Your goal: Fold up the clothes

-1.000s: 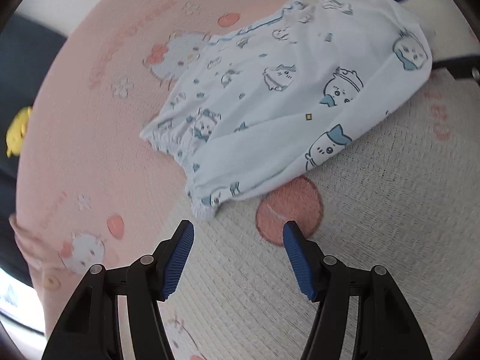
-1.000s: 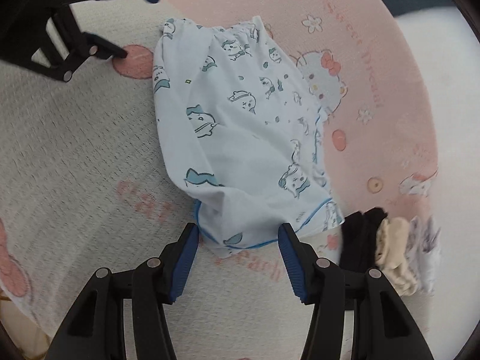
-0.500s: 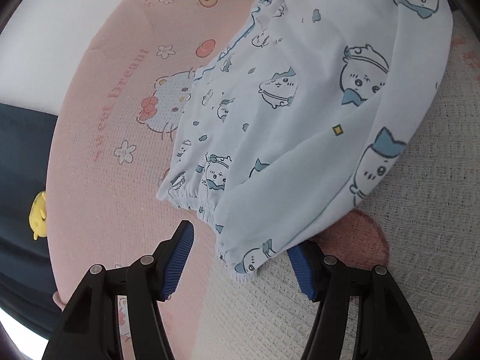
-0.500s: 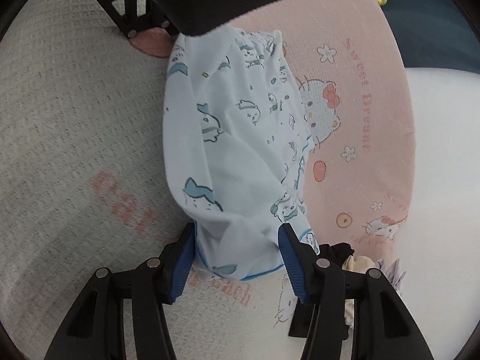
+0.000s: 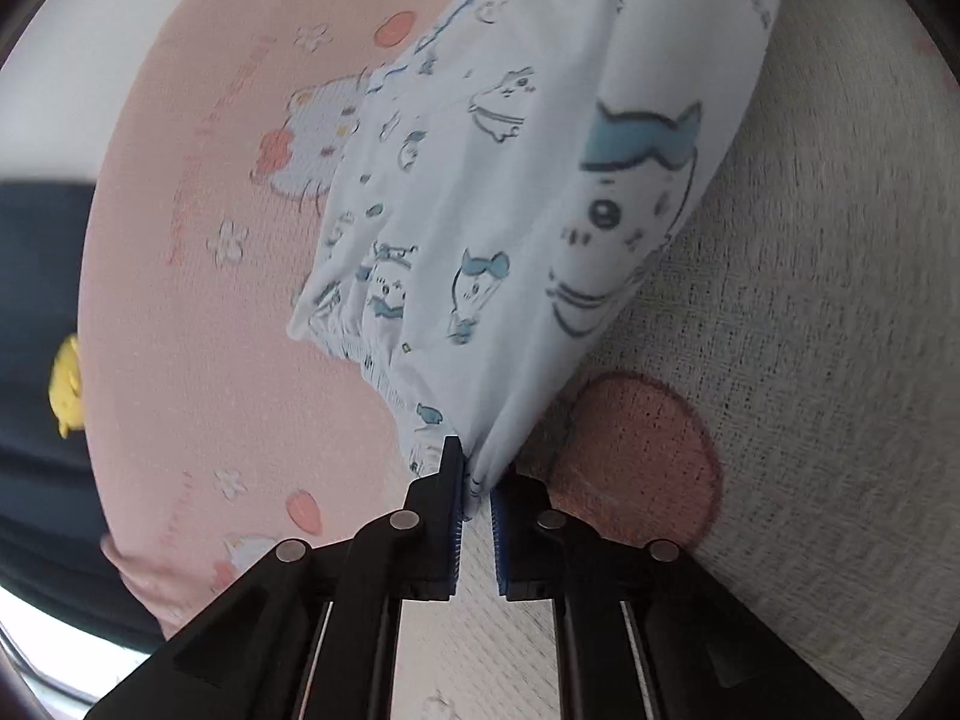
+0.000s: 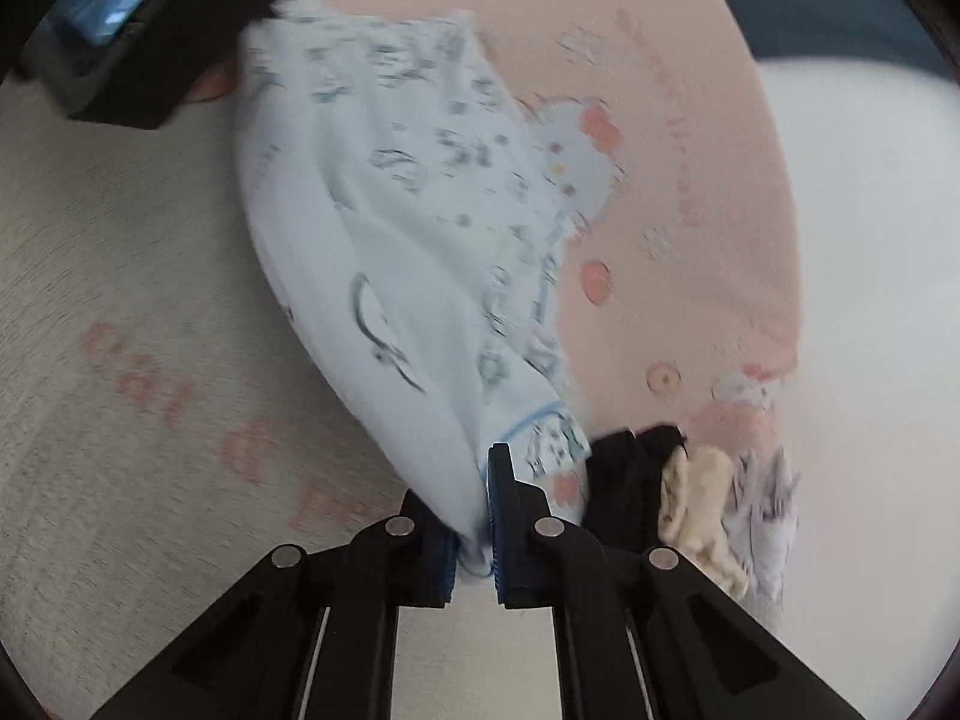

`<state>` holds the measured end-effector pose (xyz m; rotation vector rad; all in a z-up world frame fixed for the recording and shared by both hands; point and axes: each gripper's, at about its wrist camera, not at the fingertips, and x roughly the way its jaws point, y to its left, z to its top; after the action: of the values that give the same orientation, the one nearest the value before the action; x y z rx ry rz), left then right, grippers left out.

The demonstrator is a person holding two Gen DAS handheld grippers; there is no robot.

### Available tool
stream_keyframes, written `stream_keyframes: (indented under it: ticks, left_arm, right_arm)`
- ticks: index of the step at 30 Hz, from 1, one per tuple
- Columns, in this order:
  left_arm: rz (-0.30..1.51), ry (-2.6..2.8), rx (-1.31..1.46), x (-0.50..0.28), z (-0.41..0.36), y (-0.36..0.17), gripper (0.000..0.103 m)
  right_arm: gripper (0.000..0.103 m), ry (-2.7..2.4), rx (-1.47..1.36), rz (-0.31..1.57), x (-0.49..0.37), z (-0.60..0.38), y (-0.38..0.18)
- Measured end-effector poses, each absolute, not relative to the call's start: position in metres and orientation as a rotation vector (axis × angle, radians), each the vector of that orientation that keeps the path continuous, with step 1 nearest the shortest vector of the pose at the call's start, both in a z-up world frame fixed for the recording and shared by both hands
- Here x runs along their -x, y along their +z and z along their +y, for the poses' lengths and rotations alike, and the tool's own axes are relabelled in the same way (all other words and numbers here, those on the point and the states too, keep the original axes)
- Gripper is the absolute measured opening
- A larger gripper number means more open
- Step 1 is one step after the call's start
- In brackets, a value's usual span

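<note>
Left gripper [image 5: 476, 483] is pinched tight on the gathered elastic edge of the light-blue cartoon-print garment [image 5: 528, 192], and the right gripper [image 6: 480, 516] is clamped on its blue-piped end [image 6: 390, 240]. Between them the cloth hangs stretched over the pink-and-cream cat-print blanket [image 5: 810, 330]. Just beside the right gripper lies a small pile of black, cream and lilac clothes [image 6: 690, 480].

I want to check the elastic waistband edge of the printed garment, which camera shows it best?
The left wrist view. The gathered elastic edge of the white printed garment is sharp there, running down to where the left gripper pinches it. The right wrist view is blurred and shows mostly the blue-piped hem by the right gripper.
</note>
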<state>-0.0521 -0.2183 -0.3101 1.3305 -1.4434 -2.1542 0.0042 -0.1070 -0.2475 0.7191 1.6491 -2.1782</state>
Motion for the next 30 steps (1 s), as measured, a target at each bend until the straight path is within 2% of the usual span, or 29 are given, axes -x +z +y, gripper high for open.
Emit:
stream_keyframes:
  ticks: [5, 14, 19, 20, 21, 22, 24, 30]
  left_arm:
    - [-1.358, -2.169, -1.366, 0.034, -0.210, -0.299, 0.006]
    - [-0.958, -2.273, -1.451, -0.011, -0.215, -0.277, 0.006]
    - [-0.812, -2.341, -1.336, -0.025, -0.206, -0.257, 0.006]
    - [-0.803, -2.354, -1.338, -0.024, -0.204, -0.255, 0.006]
    - [-0.795, -2.367, -1.344, -0.022, -0.203, -0.254, 0.006]
    - [-0.770, -2.388, -1.350, -0.021, -0.201, -0.252, 0.006]
    - [-0.709, -2.434, -1.362, -0.020, -0.198, -0.247, 0.007]
    - [-0.343, -2.522, -1.361, -0.022, -0.202, -0.225, 0.008]
  right_arm:
    - [0.005, -2.276, -0.768, 1.586, 0.007, -0.090, -0.232]
    - [0.005, -2.225, -0.914, 1.473, 0.001, -0.069, -0.228]
    - [0.007, -2.156, -0.798, 1.617, -0.022, -0.075, -0.238]
    - [0.009, -2.149, -0.780, 1.639, -0.026, -0.075, -0.239]
    - [0.018, -2.142, -0.772, 1.646, -0.029, -0.074, -0.239]
    - [0.034, -2.136, -0.764, 1.653, -0.033, -0.074, -0.239]
    - [0.054, -2.139, -0.756, 1.635, -0.039, -0.071, -0.235]
    - [0.057, -2.217, -0.837, 1.462, -0.045, -0.055, -0.212]
